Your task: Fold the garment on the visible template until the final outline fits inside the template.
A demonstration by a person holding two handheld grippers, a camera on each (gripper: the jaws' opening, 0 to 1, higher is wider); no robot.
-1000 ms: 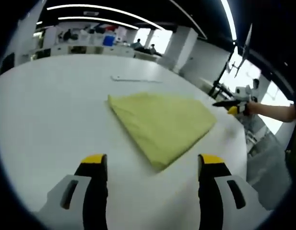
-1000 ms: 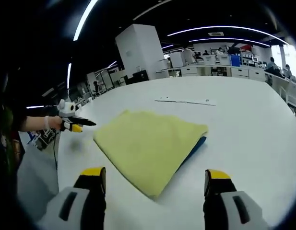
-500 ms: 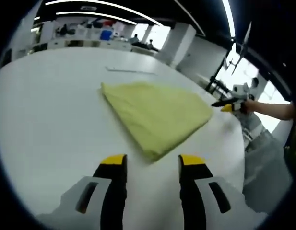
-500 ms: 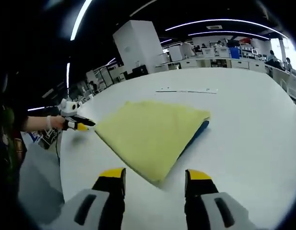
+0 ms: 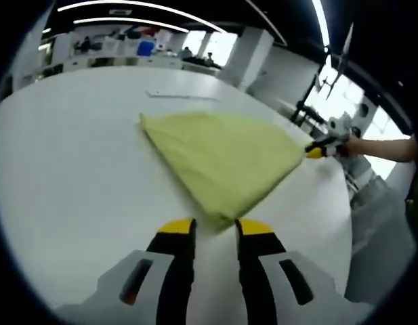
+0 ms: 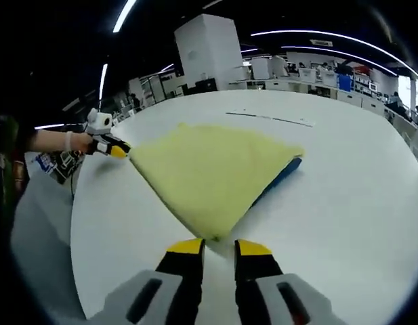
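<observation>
A folded yellow garment [image 5: 219,159] was laid on the white surface [image 5: 66,162], over a blue template [image 6: 279,177] seen at one edge. The left tongs [image 5: 213,228] were nearly clenched at the garment's near corner; a grip could not be confirmed. The right tongs [image 6: 217,246] were likewise narrowed at a corner.

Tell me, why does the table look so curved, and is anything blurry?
Left gripper view: the lens bends the white table into a dome; the yellow cloth looks soft. Right gripper view: same bending, ceiling lights streak, far desks are hazy.
</observation>
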